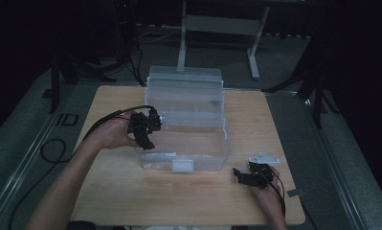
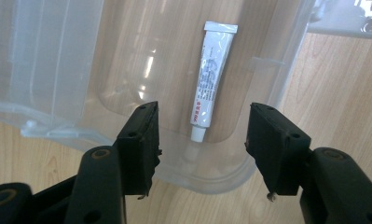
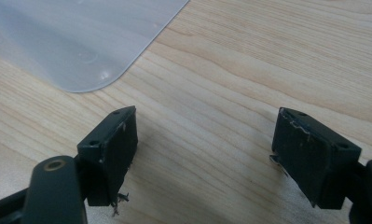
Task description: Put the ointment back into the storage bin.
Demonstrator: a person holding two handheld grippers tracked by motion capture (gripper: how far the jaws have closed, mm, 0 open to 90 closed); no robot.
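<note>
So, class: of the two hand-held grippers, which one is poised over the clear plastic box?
The left hand-held gripper: it hangs over the clear box with the white tube lying inside, jaws open. The right hand-held gripper sits beside the box, over bare table.

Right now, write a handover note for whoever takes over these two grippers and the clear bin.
Left gripper: fingers open, nothing between them, hovering over the left rim of the clear bin.
Right gripper: fingers open, empty, low over the wooden table near the bin's front right corner.
White tube: lies flat on the bin's floor, cap end toward the left gripper.
Done: tube is inside the bin.
Left: bin's lid stands open behind it; probably close it.
</note>
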